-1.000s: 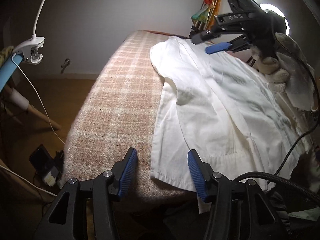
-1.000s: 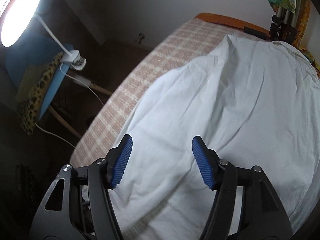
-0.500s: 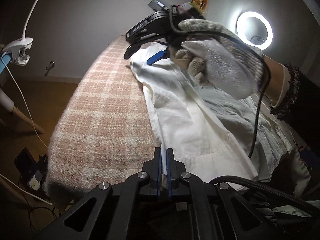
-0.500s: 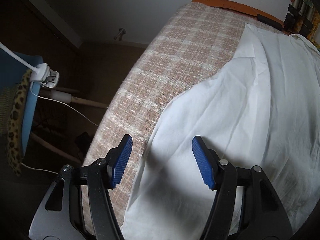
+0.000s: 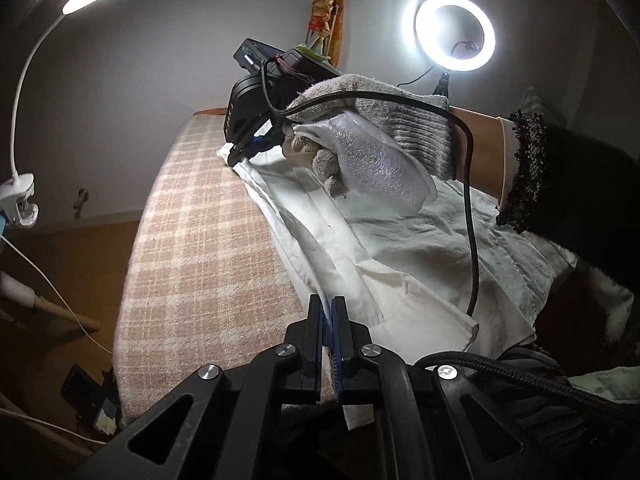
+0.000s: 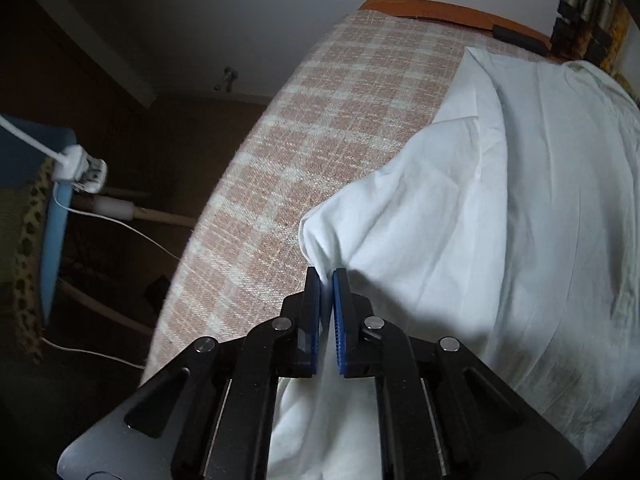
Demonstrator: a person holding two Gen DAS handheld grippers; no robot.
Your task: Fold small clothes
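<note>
A white garment (image 5: 400, 248) lies spread on a table under a pink plaid cloth (image 5: 208, 240). My left gripper (image 5: 327, 308) is shut on the garment's near hem, at its left edge. A gloved hand (image 5: 372, 152) holds my right gripper (image 5: 240, 152) at the garment's far left corner, pointing steeply down. In the right wrist view the right gripper (image 6: 327, 276) is closing, its blue pads pinching a raised fold of the white garment (image 6: 500, 200) beside the plaid cloth (image 6: 300, 140).
A lit ring light (image 5: 420, 32) stands behind the table, and a clip lamp (image 5: 16, 200) with a white cord is at the left. A blue chair (image 6: 52, 200) with a leopard-print cushion stands left of the table. A black cable (image 5: 472, 220) hangs over the garment.
Both grippers went from open to shut on the garment. The left one rose with the hem. The right hand came down to the far left corner and pinched a fold.
</note>
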